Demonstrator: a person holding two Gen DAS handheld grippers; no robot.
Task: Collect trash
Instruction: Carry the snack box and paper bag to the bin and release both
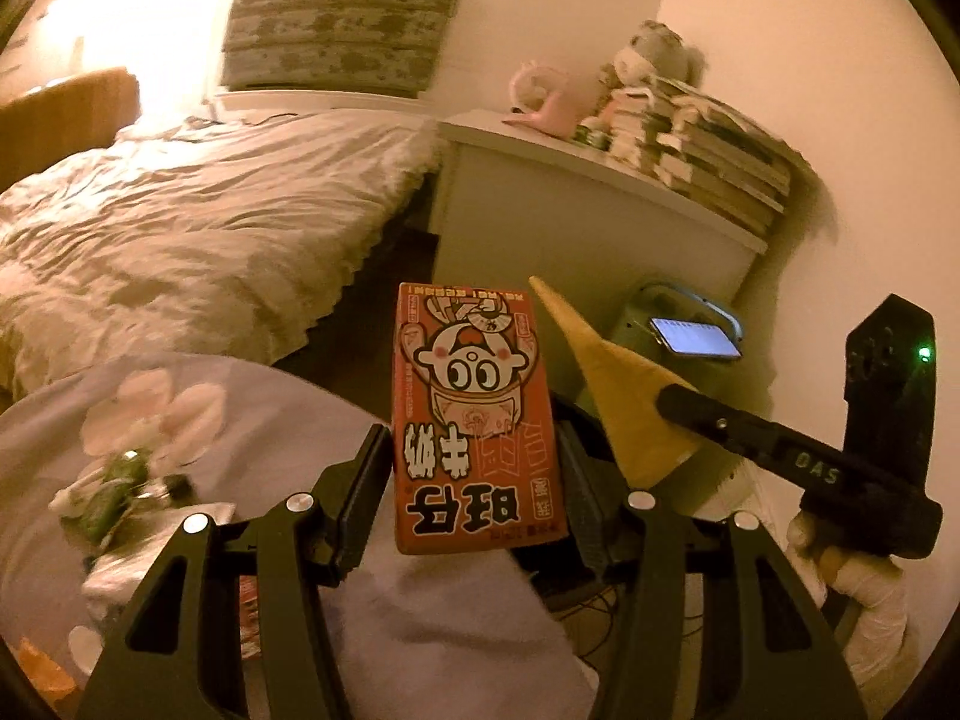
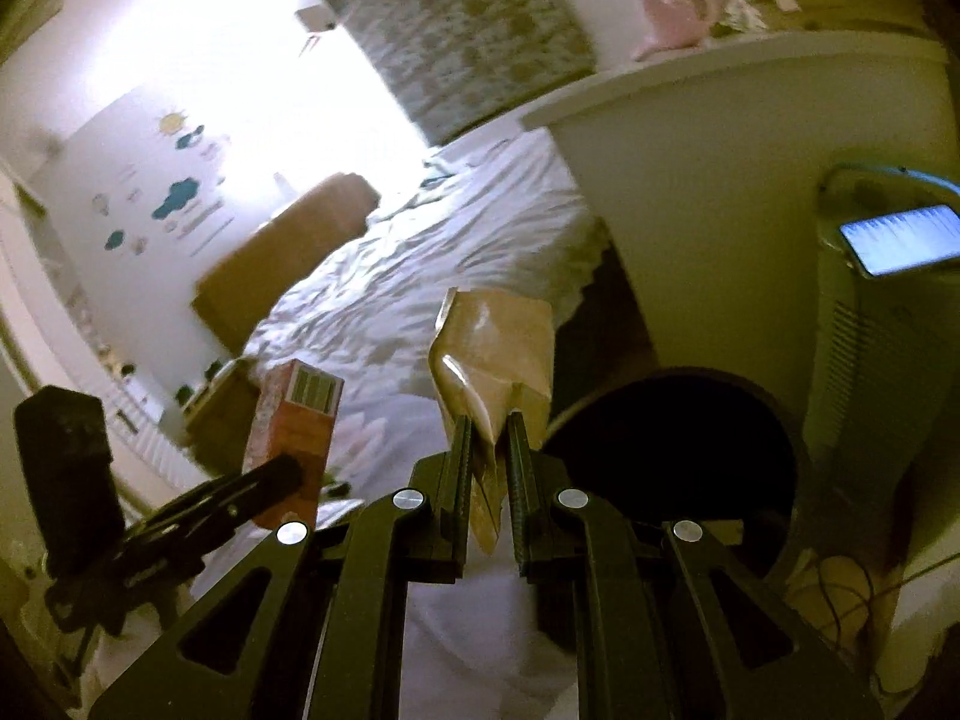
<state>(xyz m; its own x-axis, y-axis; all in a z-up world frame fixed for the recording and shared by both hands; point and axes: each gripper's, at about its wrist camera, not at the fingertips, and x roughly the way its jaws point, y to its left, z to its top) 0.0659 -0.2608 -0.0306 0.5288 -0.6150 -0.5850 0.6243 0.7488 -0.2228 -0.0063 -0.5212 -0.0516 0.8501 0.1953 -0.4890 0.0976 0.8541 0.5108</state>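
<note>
My left gripper (image 1: 477,480) is shut on a red milk carton (image 1: 477,420) with a cartoon face, held upright above a round table. The carton also shows in the right wrist view (image 2: 297,444), with the left gripper's finger (image 2: 264,480) against it. My right gripper (image 2: 487,468) is shut on a crumpled yellow-brown paper wrapper (image 2: 498,360). The wrapper shows in the left wrist view (image 1: 624,396) as a pointed cone just right of the carton, with the right gripper (image 1: 678,405) on it. A dark round bin (image 2: 678,468) opens just right of the wrapper.
A round table with a pale cloth (image 1: 72,540) holds tissues (image 1: 156,414), a green wrapper (image 1: 108,498) and foil trash. A bed (image 1: 180,228) lies behind. A white cabinet (image 1: 588,222) carries stacked books. A lit phone (image 1: 696,336) rests on a green appliance.
</note>
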